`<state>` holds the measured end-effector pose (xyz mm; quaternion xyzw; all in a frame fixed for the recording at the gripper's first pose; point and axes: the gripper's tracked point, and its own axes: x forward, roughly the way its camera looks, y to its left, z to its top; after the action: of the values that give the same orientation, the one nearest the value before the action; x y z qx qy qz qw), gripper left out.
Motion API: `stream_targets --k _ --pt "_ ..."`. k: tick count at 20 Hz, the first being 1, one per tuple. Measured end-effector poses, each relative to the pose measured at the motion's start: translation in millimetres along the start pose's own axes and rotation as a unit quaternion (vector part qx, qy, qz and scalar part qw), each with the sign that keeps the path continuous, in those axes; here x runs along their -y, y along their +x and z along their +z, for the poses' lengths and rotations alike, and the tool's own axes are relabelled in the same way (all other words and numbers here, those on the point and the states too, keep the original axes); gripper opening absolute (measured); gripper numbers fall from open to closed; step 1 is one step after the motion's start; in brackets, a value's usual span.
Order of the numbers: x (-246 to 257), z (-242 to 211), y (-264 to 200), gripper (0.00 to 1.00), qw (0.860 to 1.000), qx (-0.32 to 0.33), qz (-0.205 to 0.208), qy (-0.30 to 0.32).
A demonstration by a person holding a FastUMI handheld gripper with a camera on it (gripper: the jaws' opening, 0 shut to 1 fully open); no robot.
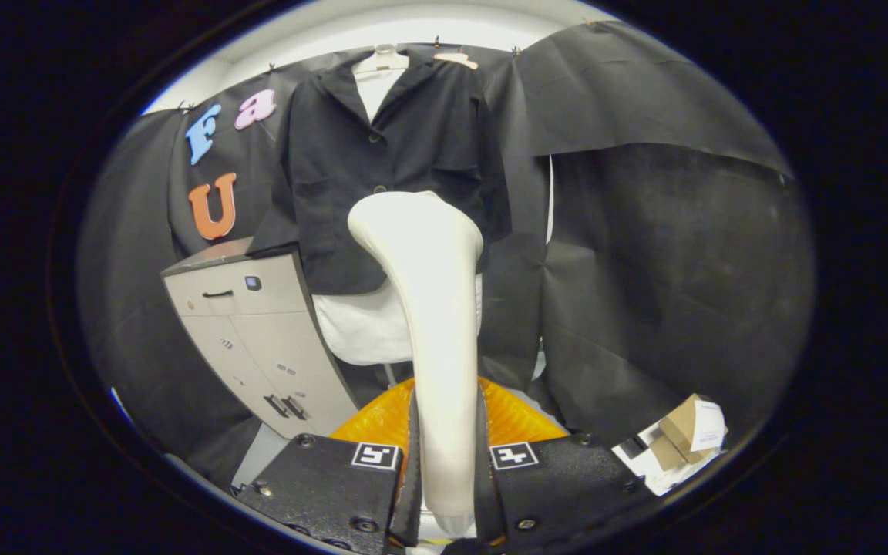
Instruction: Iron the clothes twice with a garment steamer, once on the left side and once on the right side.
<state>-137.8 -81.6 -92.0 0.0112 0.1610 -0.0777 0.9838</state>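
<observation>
Your claw [444,493] is closed on the garment steamer [432,308]: both fingers press its handle, one on each side. Note that the steamer's long axis runs straight ahead from the claw, rising to its broad head. Beyond that head, the dark jacket [382,162] hangs upright on a mannequin [384,58], directly ahead and slightly left of the steamer axis. Judge the head as near the jacket's lower front; contact cannot be confirmed. Left of the claw, a grey cabinet [259,331] crowds the jacket's hanging sleeve, limiting sideways room there. Right of the claw, you have open space before the black cloth
</observation>
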Motion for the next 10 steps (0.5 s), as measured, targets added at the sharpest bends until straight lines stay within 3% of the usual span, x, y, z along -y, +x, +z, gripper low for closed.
stream_targets --k 10 --pt "22.9 48.7 -99.3 0.30 0.997 0.045 0.064 -0.015"
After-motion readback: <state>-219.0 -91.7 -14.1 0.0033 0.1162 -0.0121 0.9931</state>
